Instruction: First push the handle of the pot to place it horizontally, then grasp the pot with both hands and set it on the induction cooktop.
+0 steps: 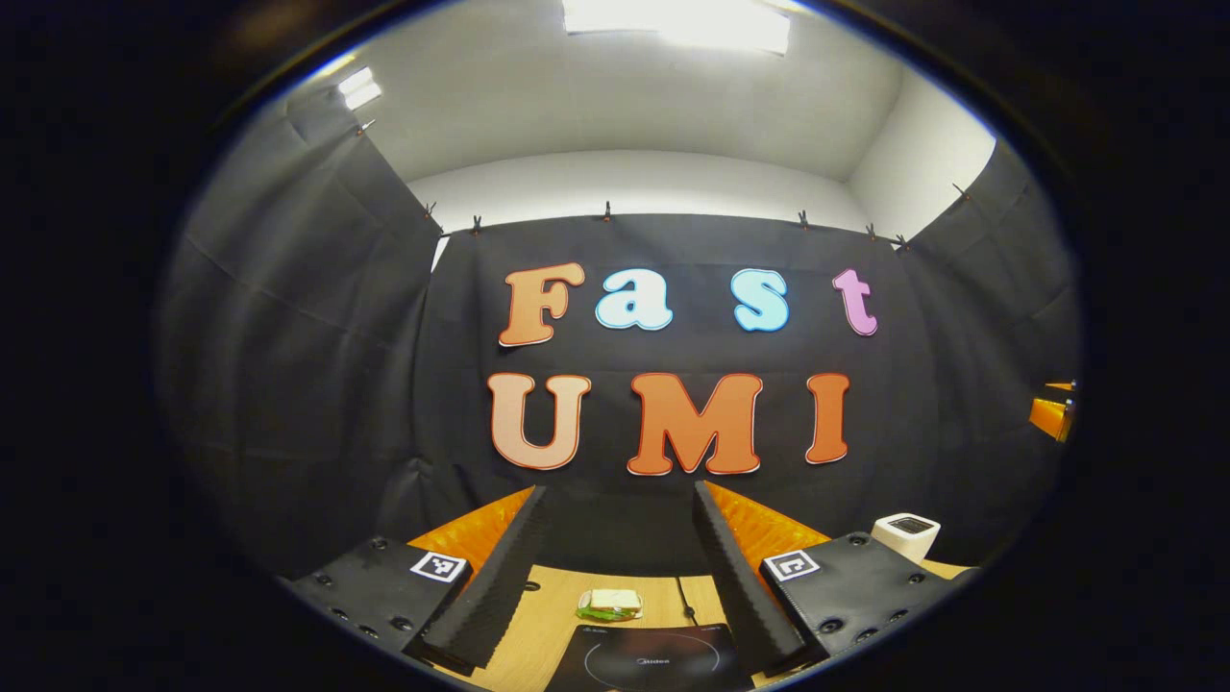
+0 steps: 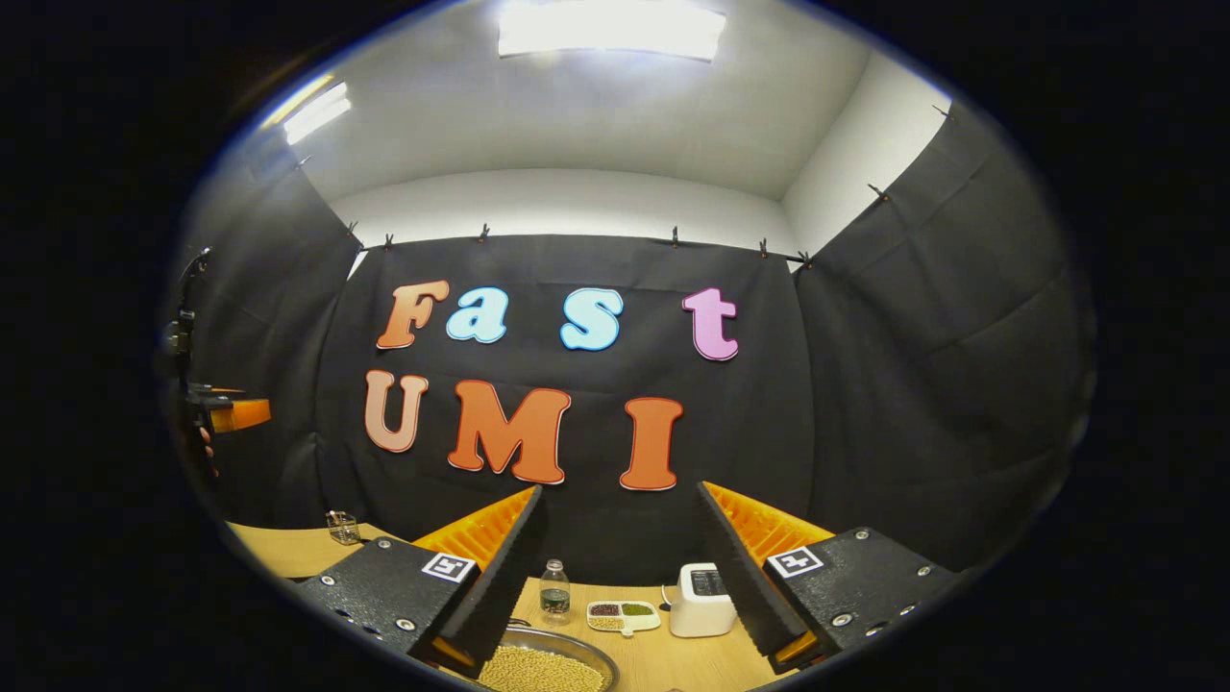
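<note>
Left gripper view: left gripper point(image 1: 620, 548) is held w/ fingers spread wide, nothing between them, raised above the light wooden table point(image 1: 553, 615). A black flat induction cooktop point(image 1: 649, 658) is seen just below, near the bottom edge; a small green-and-white wrapped packet point(image 1: 609, 604) lies behind it, a white box-shaped device point(image 1: 906, 533) off to the right. Right gripper view: right gripper point(image 2: 620, 557) is likewise held agape, empty. A round metal pot filled w/ pale yellow beans point(image 2: 548, 665) is seen at the bottom, under the left finger; its handle can't be made out. Behind it: small clear bottle point(image 2: 553, 588), white divided dish point(image 2: 623, 615), white box-shaped device point(image 2: 700, 600).
</note>
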Demonstrator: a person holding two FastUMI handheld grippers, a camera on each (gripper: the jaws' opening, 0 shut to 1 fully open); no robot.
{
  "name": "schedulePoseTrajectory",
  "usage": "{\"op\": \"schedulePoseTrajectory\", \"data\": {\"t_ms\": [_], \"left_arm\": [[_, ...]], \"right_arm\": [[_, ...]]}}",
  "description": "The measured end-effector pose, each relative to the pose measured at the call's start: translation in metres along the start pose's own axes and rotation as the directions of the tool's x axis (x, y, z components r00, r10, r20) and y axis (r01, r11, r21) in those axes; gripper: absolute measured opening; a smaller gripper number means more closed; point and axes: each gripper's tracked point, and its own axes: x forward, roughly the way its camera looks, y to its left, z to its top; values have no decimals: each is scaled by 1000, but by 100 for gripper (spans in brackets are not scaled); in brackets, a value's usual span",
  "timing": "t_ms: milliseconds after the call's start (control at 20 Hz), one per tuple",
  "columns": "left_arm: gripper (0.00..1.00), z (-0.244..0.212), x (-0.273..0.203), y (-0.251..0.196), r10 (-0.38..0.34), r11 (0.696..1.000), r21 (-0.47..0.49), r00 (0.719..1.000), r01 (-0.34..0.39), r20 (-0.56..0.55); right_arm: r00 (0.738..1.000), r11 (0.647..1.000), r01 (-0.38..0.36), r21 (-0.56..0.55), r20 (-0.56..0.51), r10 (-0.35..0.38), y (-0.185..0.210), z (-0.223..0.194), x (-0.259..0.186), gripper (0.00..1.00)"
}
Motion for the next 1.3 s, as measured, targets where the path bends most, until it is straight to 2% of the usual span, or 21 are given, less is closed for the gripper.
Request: {"op": "schedulePoseTrajectory", "data": {"t_ms": [200,450,500,550,700,1000,1300], "left_arm": [[96,0,0,-7,-9,1000,-2,1000,9,-1],[96,-3,0,-7,-1,1000,20,1000,1,4],[96,-5,1,-8,-1,1000,20,1000,1,5],[96,-6,2,-10,-5,1000,17,1000,5,4],[96,-12,6,-10,-12,1000,4,1000,12,-4],[96,-28,12,-4,6,1000,-1,1000,-6,-29],[96,-45,17,-3,18,1000,6,998,-18,-54]], "right_arm": [[1000,1000,-6,3,-17,6,1,-5,0,95],[999,999,31,32,-27,-30,-8,0,-4,95],[999,999,37,34,-26,-36,-8,2,-6,100],[999,999,40,29,-26,-39,-9,3,-9,95],[999,999,43,8,-32,-43,-8,-2,-14,95],[993,1000,-4,-23,-121,2,11,-42,-16,95],[957,999,-38,35,-285,46,30,-104,-22,93]]}}
